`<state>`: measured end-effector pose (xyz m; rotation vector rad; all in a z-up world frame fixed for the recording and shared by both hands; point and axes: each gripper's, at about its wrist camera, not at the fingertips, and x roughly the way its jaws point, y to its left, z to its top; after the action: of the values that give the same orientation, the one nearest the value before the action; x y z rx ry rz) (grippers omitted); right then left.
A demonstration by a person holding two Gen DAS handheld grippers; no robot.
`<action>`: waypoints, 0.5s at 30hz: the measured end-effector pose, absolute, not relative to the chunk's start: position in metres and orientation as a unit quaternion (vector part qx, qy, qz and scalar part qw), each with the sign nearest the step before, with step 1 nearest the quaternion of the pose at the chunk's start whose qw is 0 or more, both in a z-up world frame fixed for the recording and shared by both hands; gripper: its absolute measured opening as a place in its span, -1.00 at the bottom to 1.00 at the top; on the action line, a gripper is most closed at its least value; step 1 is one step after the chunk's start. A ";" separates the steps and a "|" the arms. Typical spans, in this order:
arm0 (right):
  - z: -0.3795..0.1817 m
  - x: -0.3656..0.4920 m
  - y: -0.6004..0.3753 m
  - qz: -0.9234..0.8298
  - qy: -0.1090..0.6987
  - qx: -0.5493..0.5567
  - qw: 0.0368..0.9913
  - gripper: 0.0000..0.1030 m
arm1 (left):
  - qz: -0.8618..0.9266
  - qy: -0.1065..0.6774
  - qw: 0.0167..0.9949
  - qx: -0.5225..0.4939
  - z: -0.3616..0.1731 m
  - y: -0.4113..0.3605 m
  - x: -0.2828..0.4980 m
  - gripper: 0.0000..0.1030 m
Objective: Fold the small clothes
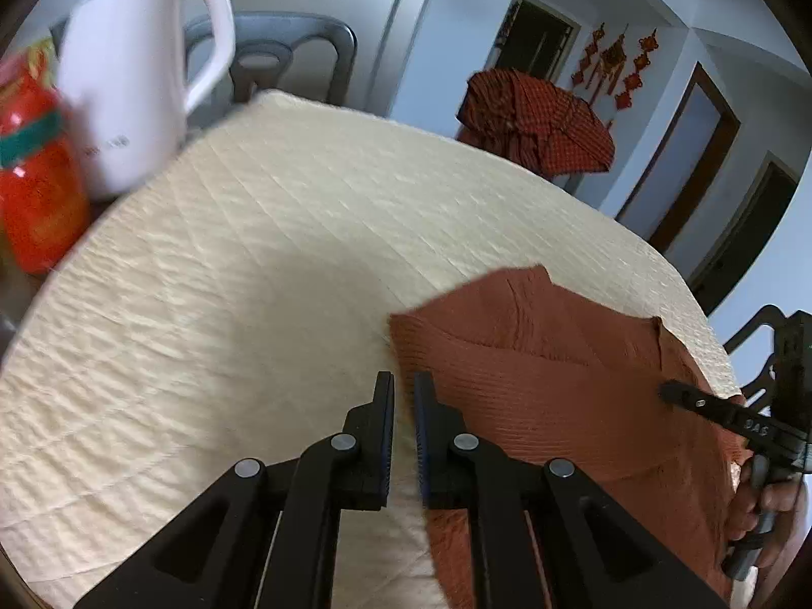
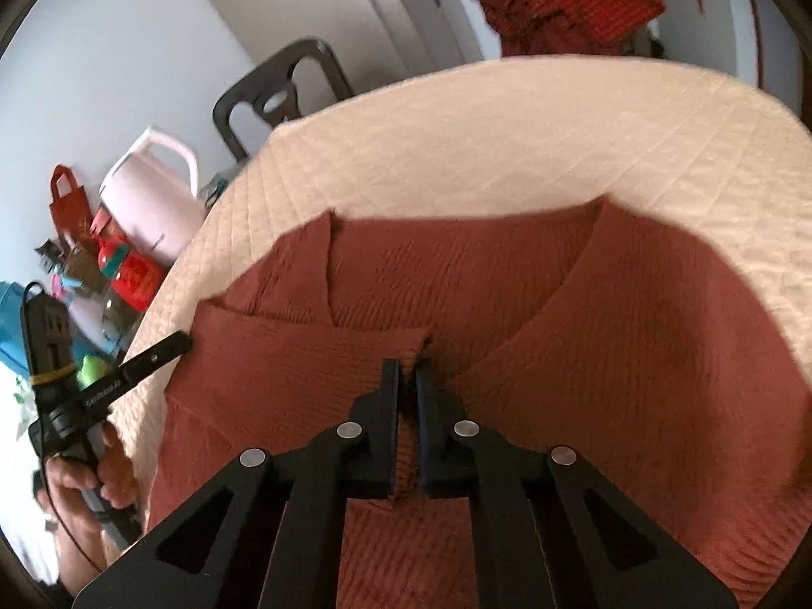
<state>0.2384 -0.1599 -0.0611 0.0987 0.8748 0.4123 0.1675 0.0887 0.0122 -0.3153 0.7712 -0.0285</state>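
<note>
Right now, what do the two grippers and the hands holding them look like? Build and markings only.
Both grippers, left and right, are matte black plastic linkages with round silver pivot pins; the flat fingers carry blue ribbed pads. White lettering runs along the side of each, too blurred to read. The left one carries a yellow band and a thin black cable. Bare hands grip grey handles; no sleeves visible.

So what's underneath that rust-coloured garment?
The rust-coloured garment lies on a cream quilted cloth that spreads out around it on all visible sides. Whatever the cloth covers, presumably a table, is hidden.
</note>
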 end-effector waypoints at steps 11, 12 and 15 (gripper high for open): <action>-0.072 0.199 -0.145 0.228 0.443 -0.009 0.867 -0.89 | -0.059 0.407 0.909 -0.072 0.004 0.040 0.160 -0.80; -0.069 0.197 -0.146 0.221 0.441 -0.010 0.870 -0.89 | -0.057 0.413 0.906 -0.071 0.005 0.040 0.159 -0.80; -0.062 0.183 -0.151 0.208 0.423 -0.038 0.881 -0.89 | -0.057 0.415 0.905 -0.072 0.012 0.040 0.152 -0.80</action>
<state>0.1829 -0.1510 -0.0618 -0.0793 0.8818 0.4329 0.1519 0.0399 0.0120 -0.1482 0.8577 -0.1172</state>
